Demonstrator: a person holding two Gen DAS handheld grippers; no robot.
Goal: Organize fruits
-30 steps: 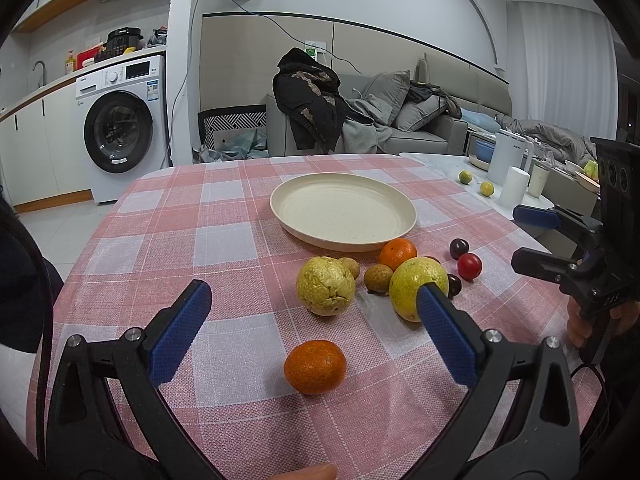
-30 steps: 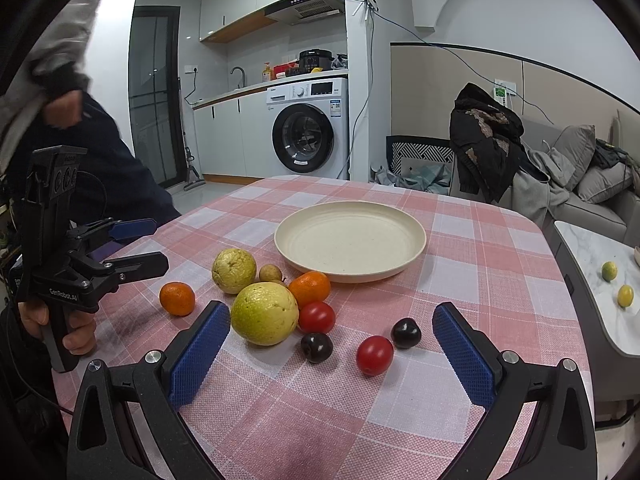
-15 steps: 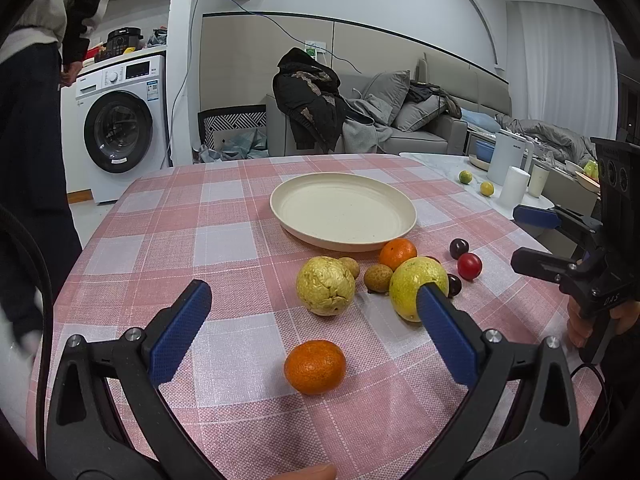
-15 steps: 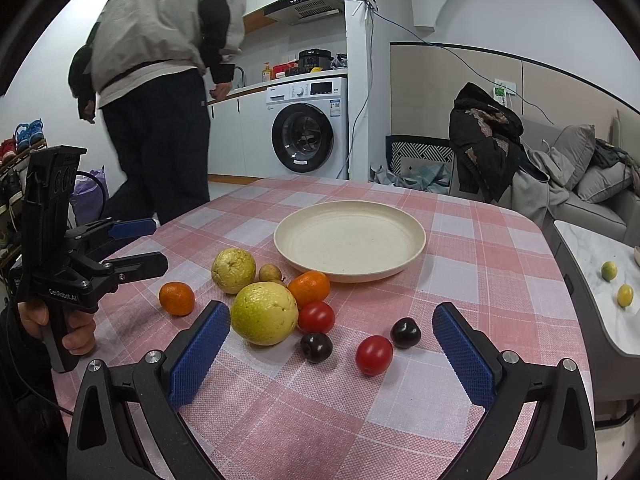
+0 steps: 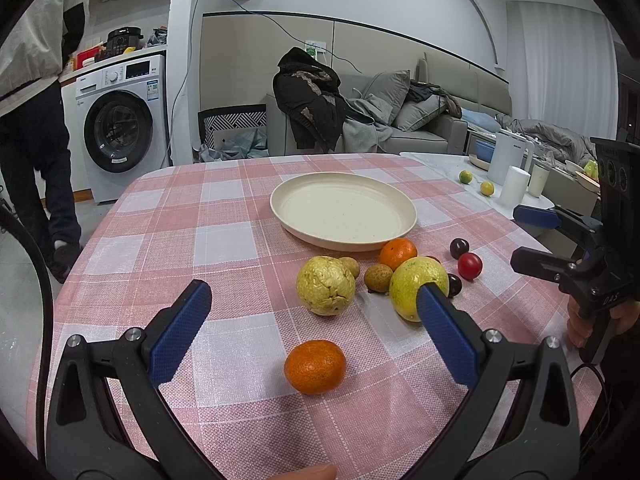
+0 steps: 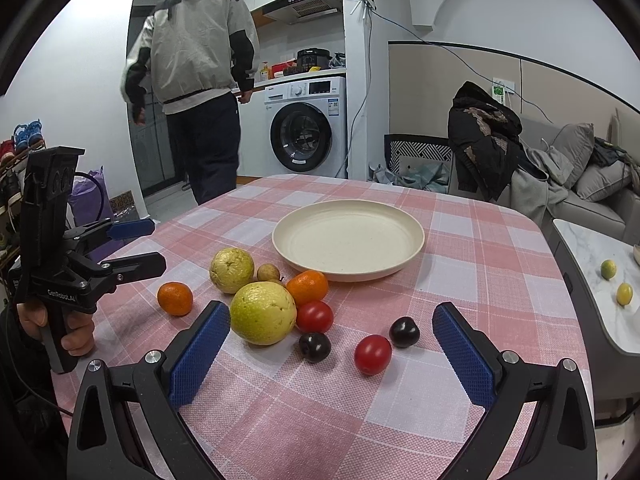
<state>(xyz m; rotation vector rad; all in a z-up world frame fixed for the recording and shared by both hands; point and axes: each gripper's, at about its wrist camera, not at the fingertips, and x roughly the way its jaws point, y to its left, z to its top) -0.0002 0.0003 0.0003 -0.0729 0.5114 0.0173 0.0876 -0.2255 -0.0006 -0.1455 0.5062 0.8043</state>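
Both my grippers, left (image 5: 312,320) and right (image 6: 332,336), hover jaws spread wide, empty, over fruit near the tablecloth's (image 6: 480,264) front edge.

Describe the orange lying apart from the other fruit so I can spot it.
Start at the cream plate, then come down past the fruit cluster before it. The lone orange lies alone nearest the left gripper; the other orange touches the plate.
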